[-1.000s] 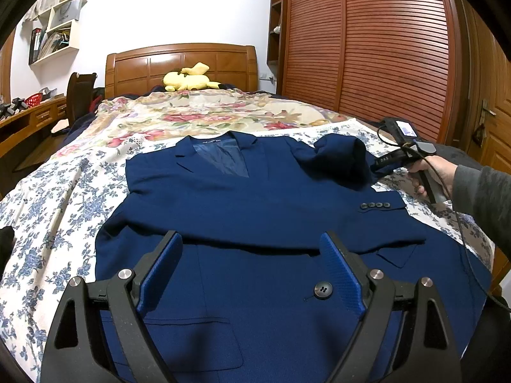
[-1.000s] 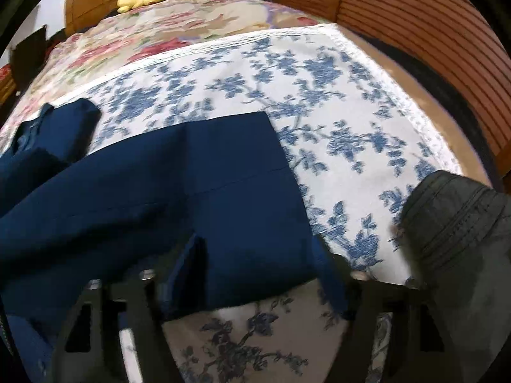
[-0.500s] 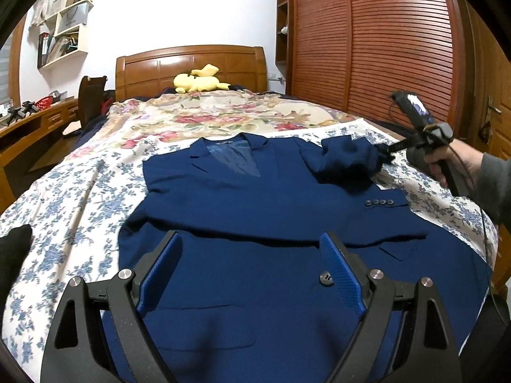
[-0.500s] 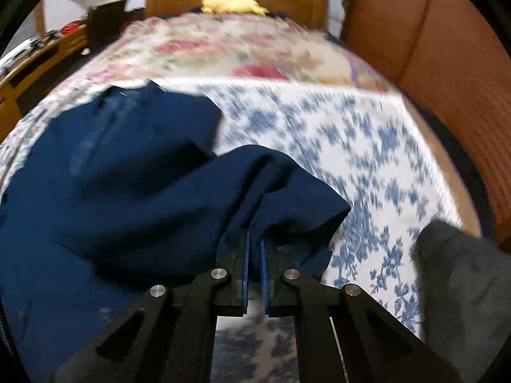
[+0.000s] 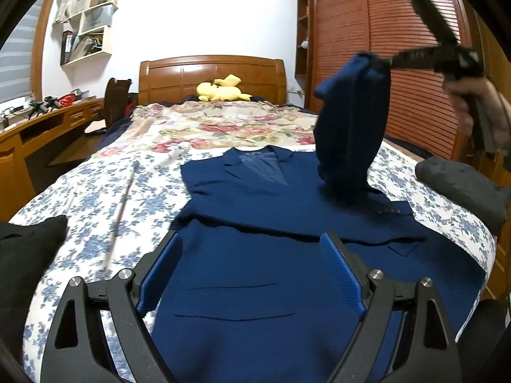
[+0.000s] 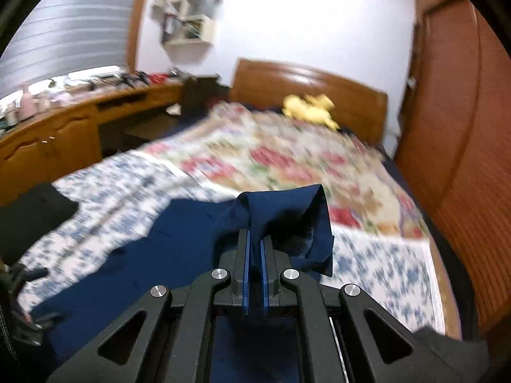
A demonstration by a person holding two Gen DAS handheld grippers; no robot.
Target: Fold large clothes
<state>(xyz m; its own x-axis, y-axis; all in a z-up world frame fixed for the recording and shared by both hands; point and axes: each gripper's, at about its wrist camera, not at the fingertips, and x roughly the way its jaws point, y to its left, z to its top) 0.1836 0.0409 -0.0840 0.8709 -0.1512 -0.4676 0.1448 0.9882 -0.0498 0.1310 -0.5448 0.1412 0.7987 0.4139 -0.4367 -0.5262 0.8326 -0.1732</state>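
Observation:
A navy blue suit jacket lies front up on the bed, collar toward the headboard, one sleeve folded across its chest. My right gripper is shut on the end of the other sleeve and holds it high above the jacket's right side; in the left wrist view that sleeve hangs from the right gripper. My left gripper is open and empty, hovering low over the jacket's lower front.
The bed has a blue floral sheet and a red floral quilt. A yellow plush toy lies by the wooden headboard. A wooden desk stands left, a slatted wardrobe right. Dark garments lie at both bed edges.
My right gripper closed on the sleeve end and lifted it from the bed high into the air, swinging toward the left. My left gripper stayed open and drew back a little.

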